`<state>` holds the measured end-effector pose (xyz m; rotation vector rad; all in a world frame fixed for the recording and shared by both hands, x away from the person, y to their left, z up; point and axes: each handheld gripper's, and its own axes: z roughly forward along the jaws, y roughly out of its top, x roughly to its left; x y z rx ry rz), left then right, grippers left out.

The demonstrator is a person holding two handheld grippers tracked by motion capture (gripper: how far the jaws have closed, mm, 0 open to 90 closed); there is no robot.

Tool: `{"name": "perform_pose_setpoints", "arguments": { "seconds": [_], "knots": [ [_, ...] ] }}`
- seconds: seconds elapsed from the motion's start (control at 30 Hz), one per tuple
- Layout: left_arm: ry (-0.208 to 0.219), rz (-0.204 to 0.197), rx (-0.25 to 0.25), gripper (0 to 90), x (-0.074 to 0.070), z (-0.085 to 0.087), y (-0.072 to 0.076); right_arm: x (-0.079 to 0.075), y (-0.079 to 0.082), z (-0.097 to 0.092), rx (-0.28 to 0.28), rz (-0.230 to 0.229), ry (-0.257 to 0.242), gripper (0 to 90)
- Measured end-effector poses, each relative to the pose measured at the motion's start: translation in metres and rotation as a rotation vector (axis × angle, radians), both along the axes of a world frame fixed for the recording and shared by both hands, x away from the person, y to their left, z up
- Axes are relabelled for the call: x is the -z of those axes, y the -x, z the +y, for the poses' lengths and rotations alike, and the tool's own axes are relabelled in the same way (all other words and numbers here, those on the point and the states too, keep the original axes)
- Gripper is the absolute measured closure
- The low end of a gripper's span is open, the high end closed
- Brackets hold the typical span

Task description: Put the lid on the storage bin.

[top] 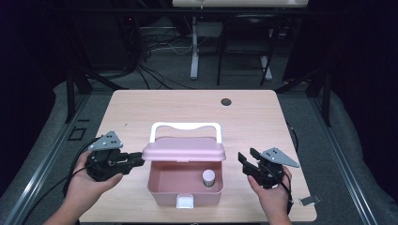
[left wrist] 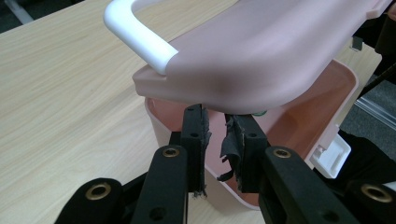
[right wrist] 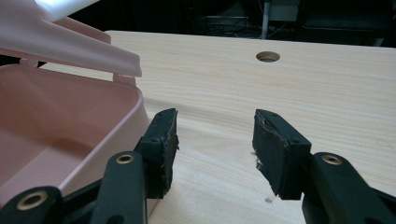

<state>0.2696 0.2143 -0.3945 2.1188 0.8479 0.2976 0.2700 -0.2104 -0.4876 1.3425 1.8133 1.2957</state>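
- Nearest, at near table point(top: 141, 105) edge: pink box point(top: 184, 190) with white latch tab point(top: 184, 202) on its front wall, close to that edge.
- Inside box, toward its right wall: small grey-capped cylinder point(top: 209, 178), upright on the floor; rest of box floor bare.
- Left of box: left gripper point(top: 136, 160), held in a hand point(top: 87, 185), tips right at left end of half-raised pink lid point(top: 184, 151). Jaws narrow, tucked just under lid's edge above the left box rim; pads point(left wrist: 233, 140) close beneath the lid; contact cannot be told, nothing seen pinched between them.
- Right of box: right gripper point(top: 245, 161), held in a hand point(top: 272, 194), apart from box's right wall. Jaws wide, bare wood between them, nothing held.
- Right of that hand, near the table's corner: small metal clip point(top: 310, 200), well apart from box.
- Above box: lid tilted, propped open, front edge overhanging the opening; white handle point(top: 185, 126) standing behind it.
- Beyond box: broad open tabletop, with one round hole point(top: 226, 101) near far edge, right of centre.
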Motion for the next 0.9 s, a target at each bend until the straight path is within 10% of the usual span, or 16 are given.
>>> {"name": "perform_pose_setpoints", "arguments": {
  "seconds": [0.9],
  "knots": [
    [0.010, 0.020, 0.015, 76.8, 0.021, 0.004, 0.015, 0.010, 0.002, -0.001, 0.013, 0.007, 0.015, 48.2]
  ]
}}
